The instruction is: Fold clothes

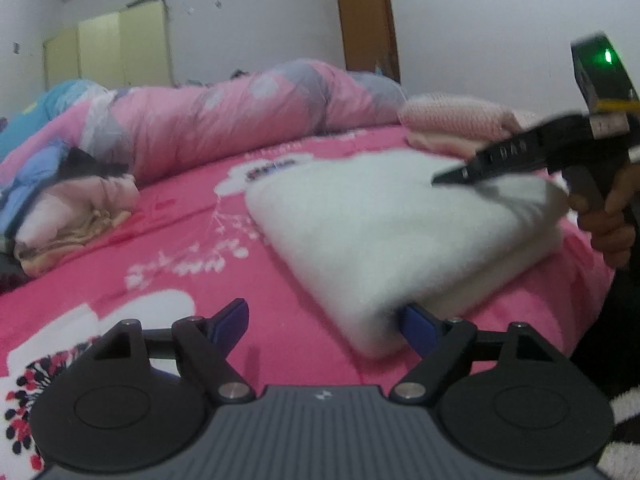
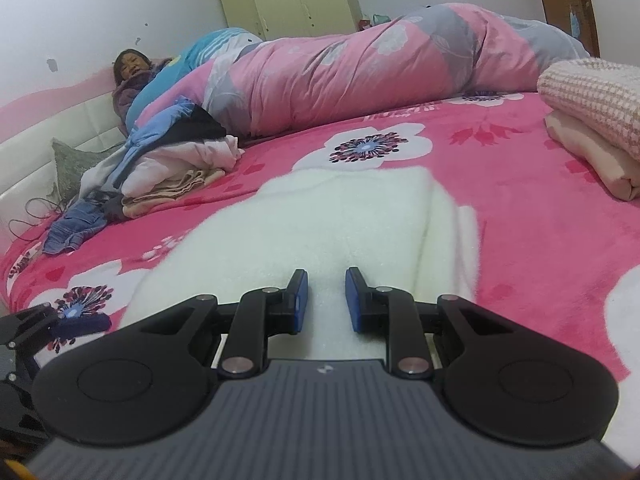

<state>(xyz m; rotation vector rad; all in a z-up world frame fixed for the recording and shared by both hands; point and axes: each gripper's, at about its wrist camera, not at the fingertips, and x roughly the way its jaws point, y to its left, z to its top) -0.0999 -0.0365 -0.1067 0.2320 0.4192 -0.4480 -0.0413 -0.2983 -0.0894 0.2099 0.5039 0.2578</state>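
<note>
Where blanket point(image 1: 400, 232) ends, bedspread point(image 1: 180, 240)

The left gripper point(image 1: 324, 322) stands wide open, one finger point(image 1: 416, 326) tucked under the folded white garment point(image 1: 380, 236) on the pink bedspread point(image 1: 200, 256); the right gripper point(image 1: 448, 178) hovers above it.
</note>
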